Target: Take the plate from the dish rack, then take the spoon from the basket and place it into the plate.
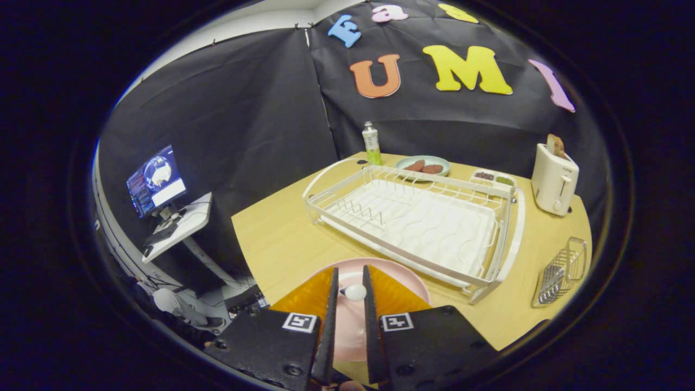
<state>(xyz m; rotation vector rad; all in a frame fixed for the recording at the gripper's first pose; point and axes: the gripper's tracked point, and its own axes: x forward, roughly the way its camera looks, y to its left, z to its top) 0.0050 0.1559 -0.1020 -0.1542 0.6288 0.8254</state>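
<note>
Table: the pale wooden tabletop (pixel 282 244) runs ahead of your claw, and the pink plate sits on its near edge, under the fingers.
Dish rack: the white wire dish rack (pixel 418 217) on its white drip tray lies beyond the fingers and a little to their right; the plate is out of it, so I judge that part of the task done.
Plate: the round pink plate (pixel 404 285) lies flat on the table directly beneath and just ahead of your fingertips. This is your target, so stay centred over it.
Toaster: the white toaster (pixel 554 179) stands far off to the right, beyond the rack, well away from your work.
Basket: the small silver wire basket (pixel 562 269) sits well to the right of the claw, beside the rack's near corner.
Claw: your gripper (pixel 351 288) has its fingers drawn close together around something small; whether both truly press on it I cannot tell.
Spoon: the small white rounded piece (pixel 355 292) between the fingertips is, I judge, the spoon's end, held over the plate.
Step in hand: placing the spoon. Lower it until it is nearly touching the plate's flat middle, keep your wrist level, then part the fingers slowly so it settles rather than bounces off the rim.
</note>
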